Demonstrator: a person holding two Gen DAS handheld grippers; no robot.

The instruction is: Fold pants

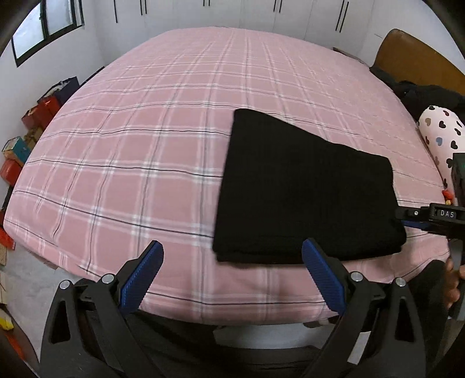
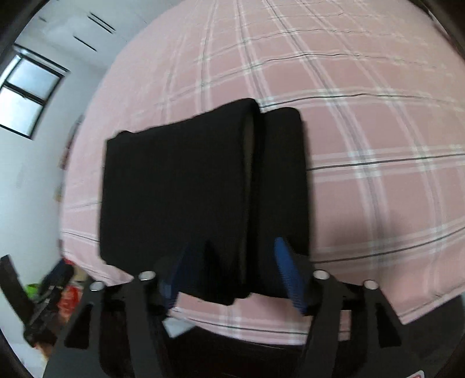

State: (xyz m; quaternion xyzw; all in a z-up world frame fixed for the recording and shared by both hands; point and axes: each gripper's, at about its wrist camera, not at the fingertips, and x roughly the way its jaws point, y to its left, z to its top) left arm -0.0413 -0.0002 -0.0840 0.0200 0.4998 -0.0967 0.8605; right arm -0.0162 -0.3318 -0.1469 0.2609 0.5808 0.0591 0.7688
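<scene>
The black pants (image 1: 305,197) lie folded into a flat rectangle on the pink plaid bed (image 1: 145,145), near its front right edge. My left gripper (image 1: 232,261) is open and empty, just in front of the pants' near edge, its right finger (image 1: 319,270) by the fold. My right gripper (image 1: 407,221) reaches in from the right at the pants' right edge. In the right wrist view the pants (image 2: 180,189) fill the middle, a top fold raised beside a lower layer, and the right gripper (image 2: 232,261) straddles their near edge with jaws apart.
A heart-print pillow (image 1: 438,136) and dark clothes (image 1: 421,93) lie at the bed's right by a wooden headboard (image 1: 412,58). Boxes (image 1: 26,139) line the floor at left. White wardrobes (image 1: 261,11) stand behind the bed, a window (image 1: 43,26) at far left.
</scene>
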